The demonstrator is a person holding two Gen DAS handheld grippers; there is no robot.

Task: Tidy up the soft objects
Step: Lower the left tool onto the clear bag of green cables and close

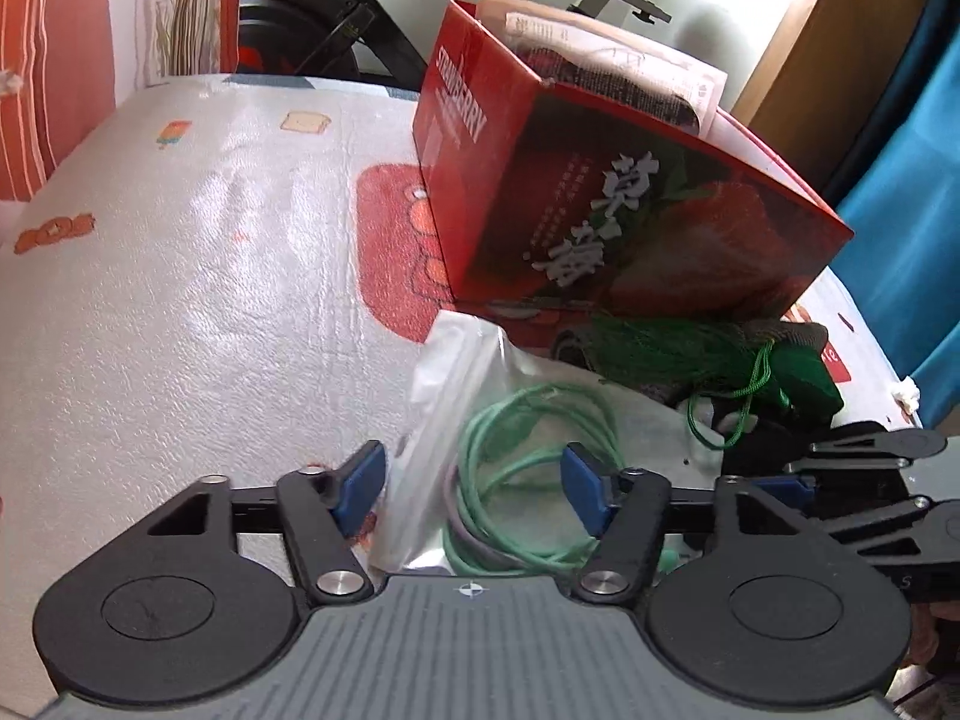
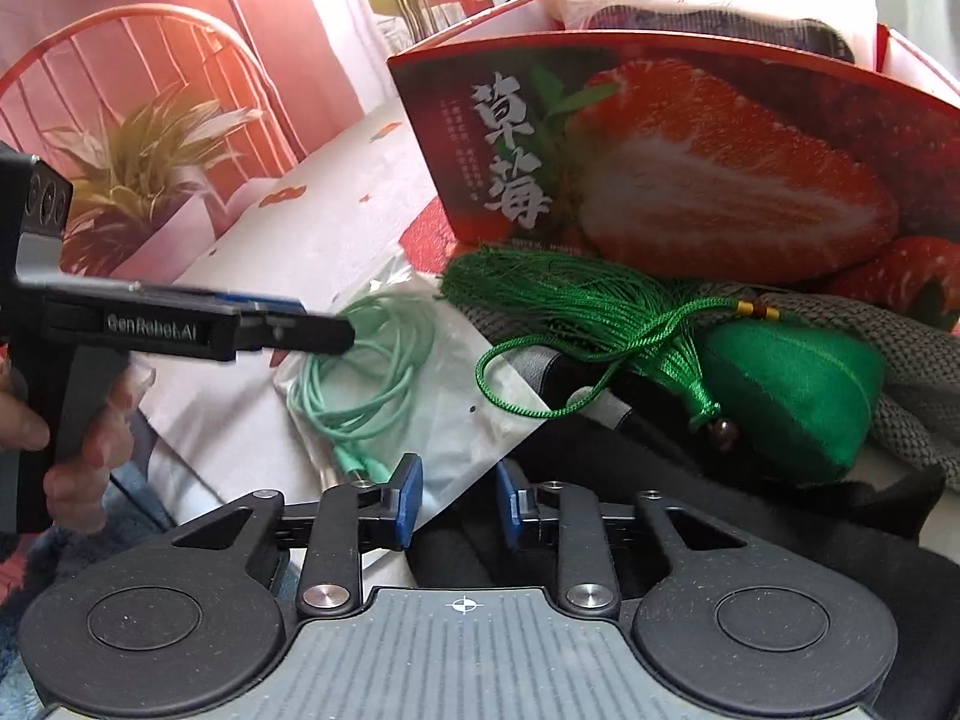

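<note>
A clear plastic bag with a coiled mint-green cable lies on the table in front of a red strawberry box. My left gripper is open, its blue pads on either side of the bag and cable. In the right wrist view the bag and cable lie left of a green tasselled sachet on grey knit cloth. My right gripper is open around the bag's near corner. The left gripper hovers over the cable. The box holds dark cloth and paper.
The table has a glossy patterned cover. Black fabric lies under the sachet. An exercise bike stands behind the table, a blue curtain at the right, and a printed plant backdrop at the left.
</note>
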